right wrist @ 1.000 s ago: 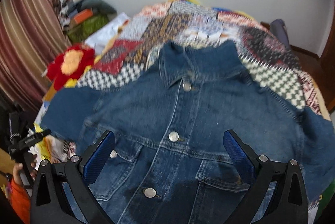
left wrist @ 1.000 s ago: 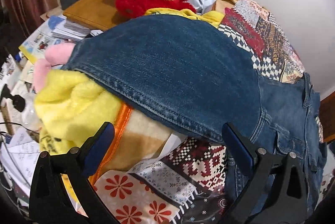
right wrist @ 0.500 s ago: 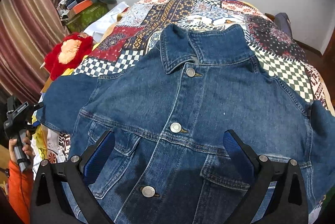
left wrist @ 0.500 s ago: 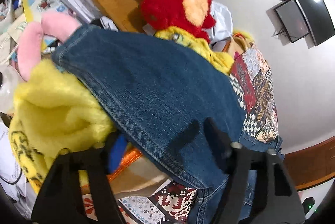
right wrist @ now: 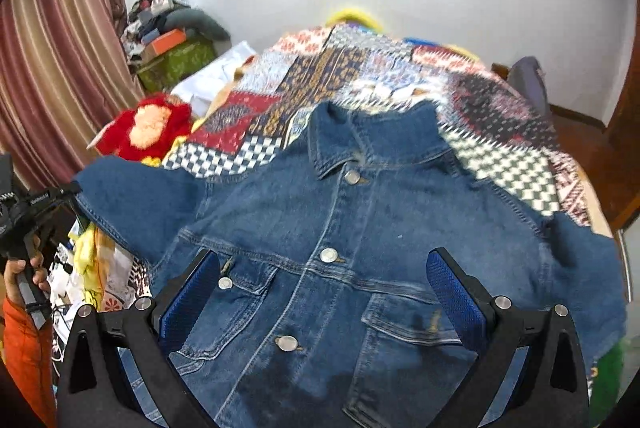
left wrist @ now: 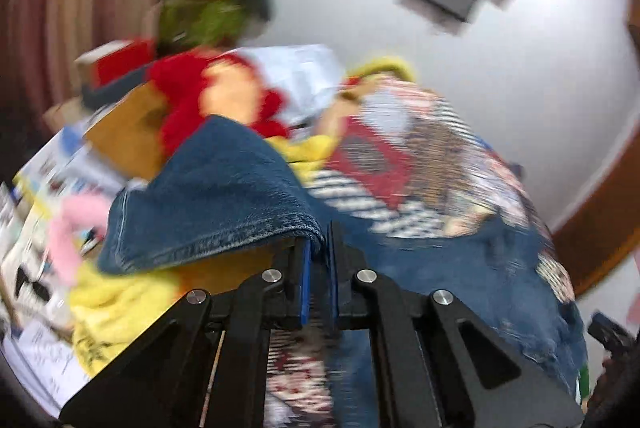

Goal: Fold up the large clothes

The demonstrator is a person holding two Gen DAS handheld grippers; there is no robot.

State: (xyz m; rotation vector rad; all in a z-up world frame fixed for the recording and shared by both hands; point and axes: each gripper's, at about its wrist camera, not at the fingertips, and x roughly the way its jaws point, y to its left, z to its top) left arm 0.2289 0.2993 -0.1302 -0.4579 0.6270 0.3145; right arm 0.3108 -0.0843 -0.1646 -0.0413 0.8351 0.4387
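Jacket [right wrist: 360, 268] flat on bed [right wrist: 500, 164], front up, buttoned. Left gripper [left wrist: 319, 260] pinching sleeve [left wrist: 208, 196] hem, lifted. Right gripper [right wrist: 324, 292] spread above chest, holding nothing. Step: first sleeve fold. Next: carry sleeve inward across front, release flat.

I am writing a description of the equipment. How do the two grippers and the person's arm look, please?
Both the left gripper and the right gripper are matte black angular linkages with silver round screw heads and blue textured finger pads. No cables show on either. In the right wrist view, the person's hand emerges from an orange sleeve.
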